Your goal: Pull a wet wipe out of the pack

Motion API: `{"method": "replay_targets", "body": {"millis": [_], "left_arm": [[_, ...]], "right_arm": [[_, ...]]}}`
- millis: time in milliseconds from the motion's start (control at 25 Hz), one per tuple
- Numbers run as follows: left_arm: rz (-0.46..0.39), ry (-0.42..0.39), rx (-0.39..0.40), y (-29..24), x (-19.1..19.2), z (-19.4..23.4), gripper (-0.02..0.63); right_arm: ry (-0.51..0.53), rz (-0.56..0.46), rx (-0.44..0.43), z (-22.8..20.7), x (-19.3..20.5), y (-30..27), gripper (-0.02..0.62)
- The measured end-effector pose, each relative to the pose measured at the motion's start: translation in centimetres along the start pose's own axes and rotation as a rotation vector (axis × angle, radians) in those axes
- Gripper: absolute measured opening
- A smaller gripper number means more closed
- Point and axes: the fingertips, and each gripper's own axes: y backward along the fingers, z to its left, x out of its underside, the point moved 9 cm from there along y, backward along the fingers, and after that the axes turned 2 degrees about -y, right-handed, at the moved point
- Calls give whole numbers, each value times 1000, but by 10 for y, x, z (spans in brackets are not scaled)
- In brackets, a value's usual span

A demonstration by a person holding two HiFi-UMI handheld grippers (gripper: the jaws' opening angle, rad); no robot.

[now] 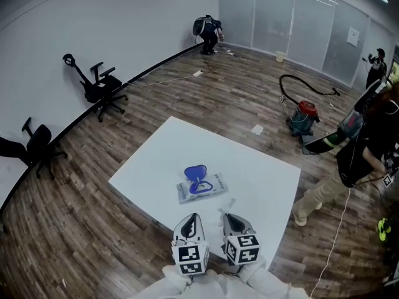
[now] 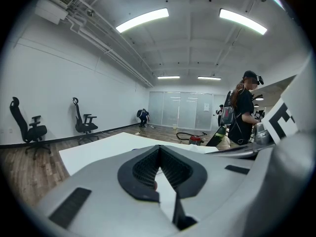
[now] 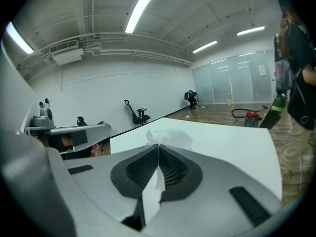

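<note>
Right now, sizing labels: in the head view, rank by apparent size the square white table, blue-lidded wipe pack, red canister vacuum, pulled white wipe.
1. square white table
2. blue-lidded wipe pack, red canister vacuum: similar; vacuum stands farther
3. pulled white wipe

I'm seeing open white table [image 1: 262,167] all round the wipe pack [image 1: 201,189]. Its raised blue lid [image 1: 195,172] is standing just ahead of my left gripper [image 1: 194,216]. My right gripper [image 1: 226,216], jaws filled by a wet wipe [image 3: 169,138], is crowding the left, leaving a narrow gap. A person [image 1: 358,148] is standing off the table's right edge.
</note>
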Motion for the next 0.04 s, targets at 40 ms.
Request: {"method": "replay_targets", "body": {"millis": [40], "left_arm": [[0,0,0,0,0,0,0]], "right_arm": [[0,-1,0,0,0,0,15]]}}
